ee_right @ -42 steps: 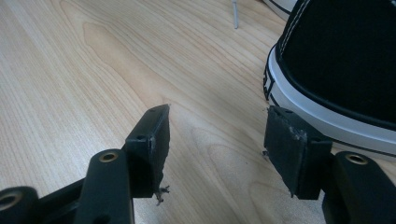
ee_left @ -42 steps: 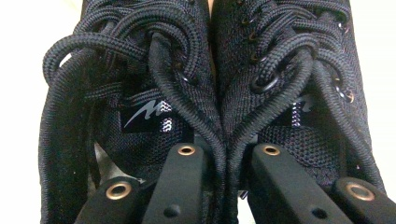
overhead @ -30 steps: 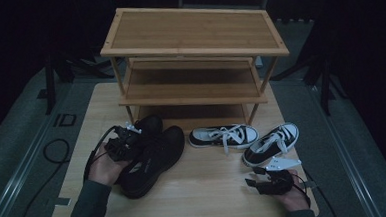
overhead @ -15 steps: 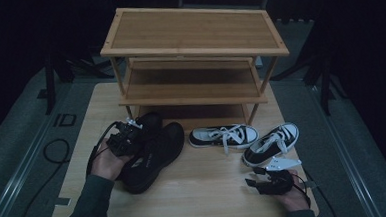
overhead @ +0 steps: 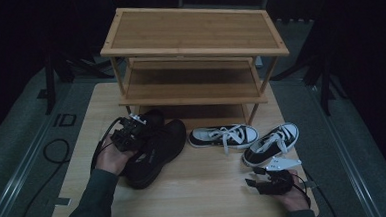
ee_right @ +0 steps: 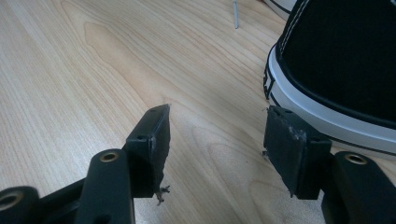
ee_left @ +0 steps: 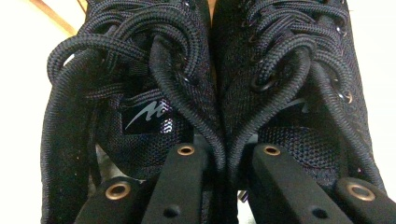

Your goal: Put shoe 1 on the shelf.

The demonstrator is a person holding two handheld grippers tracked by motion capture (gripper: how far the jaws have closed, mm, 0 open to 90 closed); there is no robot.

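A person's left hand (overhead: 112, 155) holds the left gripper (overhead: 130, 131) down on a pair of black lace-up shoes (overhead: 155, 149) lying side by side on the left of a light wooden table (overhead: 205, 188). In the left gripper view, its two black jaws stand close together, pinching the adjoining inner collars of the black shoes (ee_left: 215, 88) between them. Behind, a three-tier bamboo shoe rack (overhead: 194, 58) stands at the table's far edge. To the right of centre, two black-and-white canvas sneakers (overhead: 245, 140) rest on the table in front of the rack. At the near right corner, the right gripper (overhead: 265, 181) sits low over the table, jaws spread wide apart and gripping nothing, one jaw just beside a sneaker's white rubber sole (ee_right: 327, 116).
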